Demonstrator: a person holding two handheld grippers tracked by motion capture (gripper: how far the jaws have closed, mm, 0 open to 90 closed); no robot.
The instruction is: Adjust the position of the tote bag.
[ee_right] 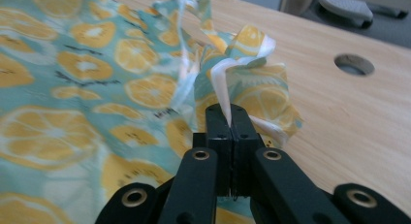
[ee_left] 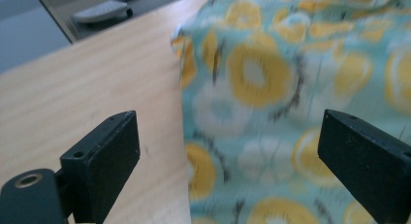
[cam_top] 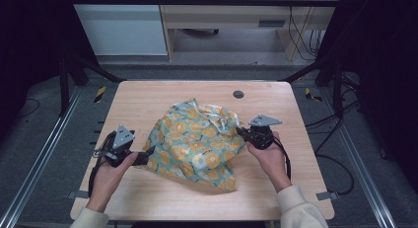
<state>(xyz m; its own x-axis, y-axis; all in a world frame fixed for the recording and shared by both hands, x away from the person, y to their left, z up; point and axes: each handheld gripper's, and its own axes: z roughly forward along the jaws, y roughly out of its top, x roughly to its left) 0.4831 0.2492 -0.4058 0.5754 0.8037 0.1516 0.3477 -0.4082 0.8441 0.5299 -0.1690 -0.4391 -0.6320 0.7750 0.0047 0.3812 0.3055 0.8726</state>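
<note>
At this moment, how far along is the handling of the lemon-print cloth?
Done: the right claw is shut on a white-edged fold of the lemon-print cloth. In hand: the left claw stands open at the cloth's left edge, gripping nothing yet. Left: the cloth lies bunched on the table, not yet spread or folded.

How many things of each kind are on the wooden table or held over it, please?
Patterned cloth with orange slices: 1
Hand-held grippers: 2, the left gripper with its jaws open beside the cloth, the right gripper shut on a fold of the cloth
Round hole in the table: 1
Total: 4
</note>
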